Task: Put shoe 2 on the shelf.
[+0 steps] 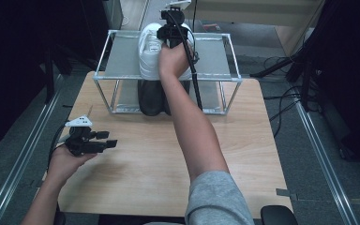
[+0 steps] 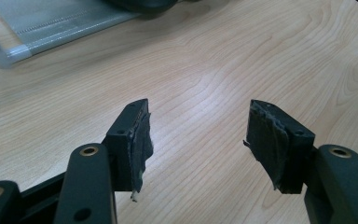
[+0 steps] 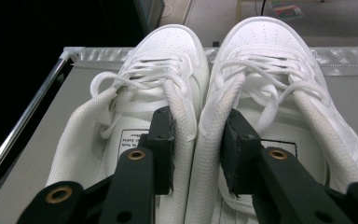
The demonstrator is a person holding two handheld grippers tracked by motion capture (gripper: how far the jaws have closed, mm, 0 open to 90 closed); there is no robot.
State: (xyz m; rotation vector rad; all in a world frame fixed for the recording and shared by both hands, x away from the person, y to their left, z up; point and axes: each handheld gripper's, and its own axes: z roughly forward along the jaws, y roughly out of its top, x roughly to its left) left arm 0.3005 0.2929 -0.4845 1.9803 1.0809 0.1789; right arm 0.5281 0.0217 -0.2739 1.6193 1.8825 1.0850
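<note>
r tongs [image 3: 196, 144] w/ jaws inside both white sneakers [image 3: 261, 93], prob. loose on collars; l tongs [image 2: 200, 140] wide, empty

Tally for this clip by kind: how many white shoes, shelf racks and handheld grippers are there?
white shoes: 2
shelf rack: 1
grippers, the left gripper and the right gripper: 2
Total: 5

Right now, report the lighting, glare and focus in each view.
High view: dim, dark surroundings, white sneakers overexposed. Left gripper view: soft glare on the table, rack corner slightly blurred. Right gripper view: sneaker toes glare, jaws near the lens soft.
</note>
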